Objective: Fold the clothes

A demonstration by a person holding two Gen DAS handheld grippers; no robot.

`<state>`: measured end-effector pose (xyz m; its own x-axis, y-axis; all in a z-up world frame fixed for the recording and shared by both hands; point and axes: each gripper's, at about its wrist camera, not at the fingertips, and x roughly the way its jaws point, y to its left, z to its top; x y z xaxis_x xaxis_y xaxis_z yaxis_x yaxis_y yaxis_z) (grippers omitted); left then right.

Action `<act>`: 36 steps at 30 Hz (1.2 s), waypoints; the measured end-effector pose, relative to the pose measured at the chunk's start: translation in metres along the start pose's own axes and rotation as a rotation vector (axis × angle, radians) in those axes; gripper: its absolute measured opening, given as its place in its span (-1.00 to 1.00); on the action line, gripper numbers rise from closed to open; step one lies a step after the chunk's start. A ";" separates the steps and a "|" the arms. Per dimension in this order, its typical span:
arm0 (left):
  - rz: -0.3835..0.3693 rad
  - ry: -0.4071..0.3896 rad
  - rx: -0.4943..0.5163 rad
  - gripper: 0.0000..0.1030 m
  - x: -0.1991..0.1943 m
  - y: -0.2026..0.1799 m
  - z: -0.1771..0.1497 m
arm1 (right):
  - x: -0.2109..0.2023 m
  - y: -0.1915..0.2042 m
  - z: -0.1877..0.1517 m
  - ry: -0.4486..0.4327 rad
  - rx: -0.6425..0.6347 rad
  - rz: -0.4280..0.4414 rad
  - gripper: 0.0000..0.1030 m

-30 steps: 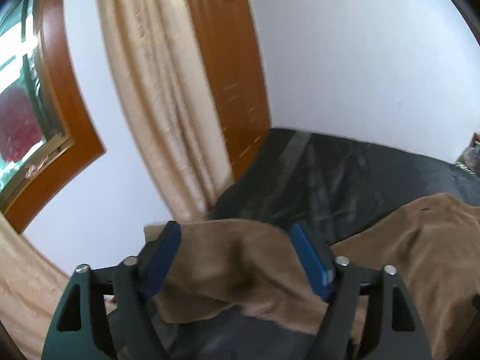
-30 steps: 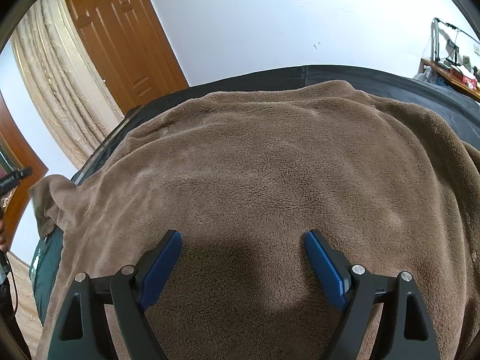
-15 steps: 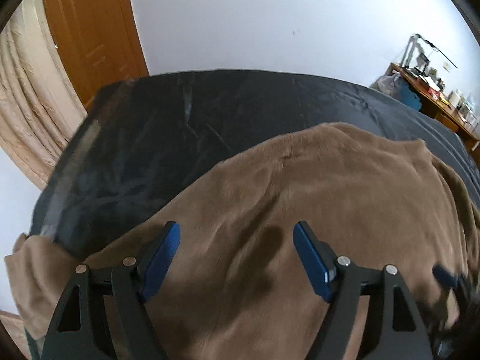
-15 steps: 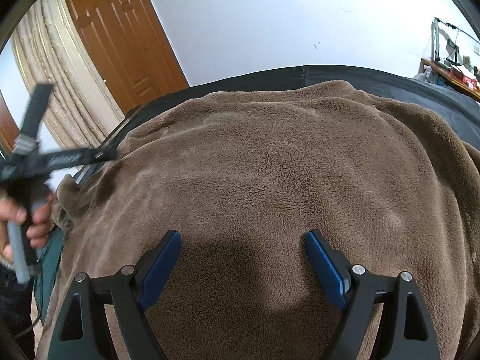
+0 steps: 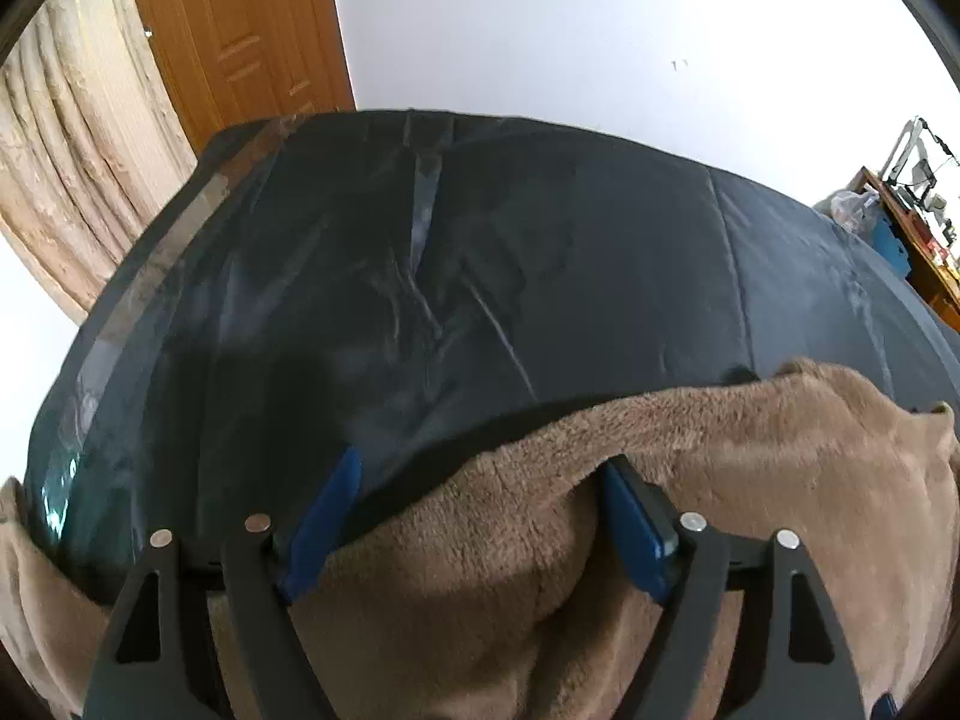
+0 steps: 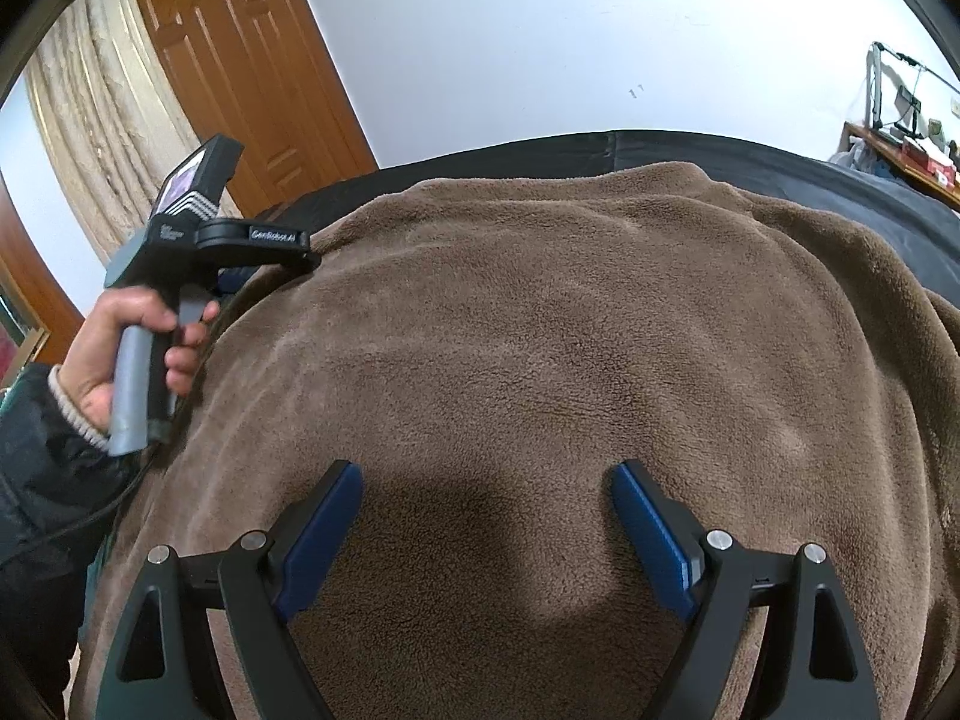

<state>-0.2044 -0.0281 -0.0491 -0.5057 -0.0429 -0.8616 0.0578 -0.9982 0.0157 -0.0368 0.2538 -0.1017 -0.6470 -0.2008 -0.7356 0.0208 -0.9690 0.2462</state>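
A brown fleece garment [image 6: 570, 360] lies spread over the dark bedcover [image 5: 480, 276], reaching its near edge; a wooden door [image 6: 240, 60] and beige curtain [image 5: 72, 150] stand by the white wall beyond. The left gripper [image 5: 480, 516], whose jaws have just been opening, straddles the fleece's edge without pinching it, and the right gripper [image 6: 486, 516] hovers wide apart over the fleece, holding nothing.

Brown fleece garment [image 6: 570, 360] cut off below, desk clutter [image 6: 918, 144] too small to identify

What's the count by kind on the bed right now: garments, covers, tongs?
Brown fleece garment: 1
Dark bed cover: 1
Tongs: 2, left tongs open at the garment's edge, right tongs open above its middle
Total: 4
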 end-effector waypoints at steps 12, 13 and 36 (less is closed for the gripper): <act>-0.016 -0.059 -0.006 0.94 0.008 0.006 0.009 | -0.008 -0.004 -0.006 0.006 -0.014 -0.003 0.75; -0.016 -0.060 -0.007 0.95 0.008 0.006 0.008 | -0.009 -0.004 -0.007 0.006 -0.015 -0.003 0.76; 0.030 0.003 -0.044 0.87 -0.005 0.053 -0.013 | -0.006 0.002 -0.003 0.005 -0.007 0.000 0.76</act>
<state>-0.1875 -0.0803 -0.0507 -0.5004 -0.0729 -0.8627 0.1107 -0.9937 0.0198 -0.0300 0.2525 -0.0985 -0.6431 -0.2013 -0.7389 0.0258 -0.9700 0.2418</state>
